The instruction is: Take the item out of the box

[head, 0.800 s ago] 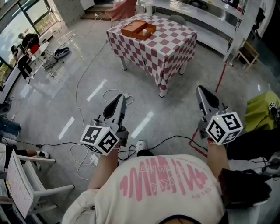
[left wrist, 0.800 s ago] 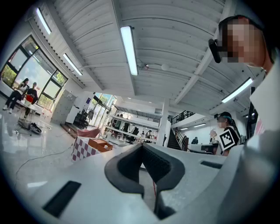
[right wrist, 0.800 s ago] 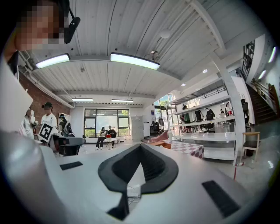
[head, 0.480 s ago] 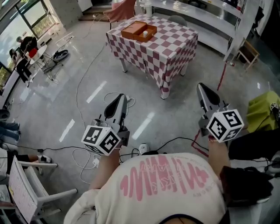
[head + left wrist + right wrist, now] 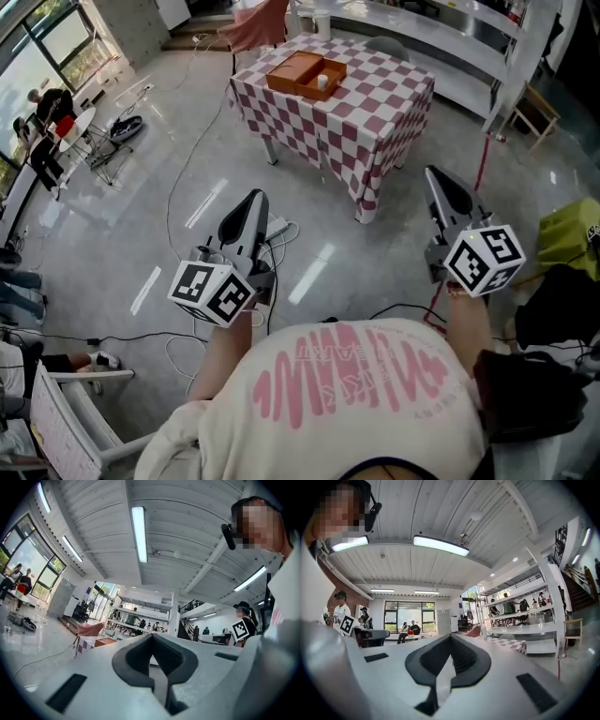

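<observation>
**Standing off from the bench, both claws empty.** The orange-brown box (image 5: 292, 67) sits on the bench (image 5: 375, 108), which is draped in a red-and-white checked cloth, at the far side of an open stretch of floor (image 5: 141, 187).

The item (image 5: 322, 82) is a small white object inside the box, toward its right-hand end as the head view shows it. It is too small here to identify.

- **Handling (a judgement):** such a small piece is probably light and rigid, so a modest pinch should suffice. A smooth white surface may slip, though, and the box walls leave little room at the sides.
- **Where to take hold:** the best hold is likely from above, across the narrower width and clear of the box rim.

The left claw (image 5: 255, 196) and the right claw (image 5: 432, 174) are held low in front of the person, both pointing toward the bench. The jaws of each meet with nothing between them, as each gripper's own view confirms. The item lies well apart from both claws, ahead and between their lines of aim — no grasp is possible until that gap is walked.
</observation>
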`<state>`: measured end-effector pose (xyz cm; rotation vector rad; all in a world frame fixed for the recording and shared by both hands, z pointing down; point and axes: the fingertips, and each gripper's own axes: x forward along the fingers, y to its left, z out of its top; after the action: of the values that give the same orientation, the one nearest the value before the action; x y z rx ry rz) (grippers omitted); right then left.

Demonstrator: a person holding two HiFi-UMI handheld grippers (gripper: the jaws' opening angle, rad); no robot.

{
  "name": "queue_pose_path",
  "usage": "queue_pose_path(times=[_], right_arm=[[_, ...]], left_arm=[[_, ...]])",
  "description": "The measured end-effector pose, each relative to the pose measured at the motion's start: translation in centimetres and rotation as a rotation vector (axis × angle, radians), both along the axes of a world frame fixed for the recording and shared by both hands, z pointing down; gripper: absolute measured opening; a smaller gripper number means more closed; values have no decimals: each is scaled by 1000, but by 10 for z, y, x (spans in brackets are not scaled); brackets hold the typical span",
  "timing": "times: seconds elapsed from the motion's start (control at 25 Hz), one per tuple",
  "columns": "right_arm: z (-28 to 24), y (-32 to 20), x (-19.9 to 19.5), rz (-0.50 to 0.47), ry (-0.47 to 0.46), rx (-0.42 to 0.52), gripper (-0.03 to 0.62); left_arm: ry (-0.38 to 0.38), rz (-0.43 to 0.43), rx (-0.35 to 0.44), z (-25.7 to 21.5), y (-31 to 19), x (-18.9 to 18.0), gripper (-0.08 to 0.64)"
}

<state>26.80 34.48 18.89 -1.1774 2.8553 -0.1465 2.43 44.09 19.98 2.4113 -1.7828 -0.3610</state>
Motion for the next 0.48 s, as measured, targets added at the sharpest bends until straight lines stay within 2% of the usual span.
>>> queue_pose_path(times=[0.24,0.48], right_arm=[[5,-21,-40,9,-7,-21,3],[20,-33,-65,7,32,-28,4]], left_arm=[[5,12,-19,3,-25,-43,7],[-1,18,-43,24,-35,-62,6]])
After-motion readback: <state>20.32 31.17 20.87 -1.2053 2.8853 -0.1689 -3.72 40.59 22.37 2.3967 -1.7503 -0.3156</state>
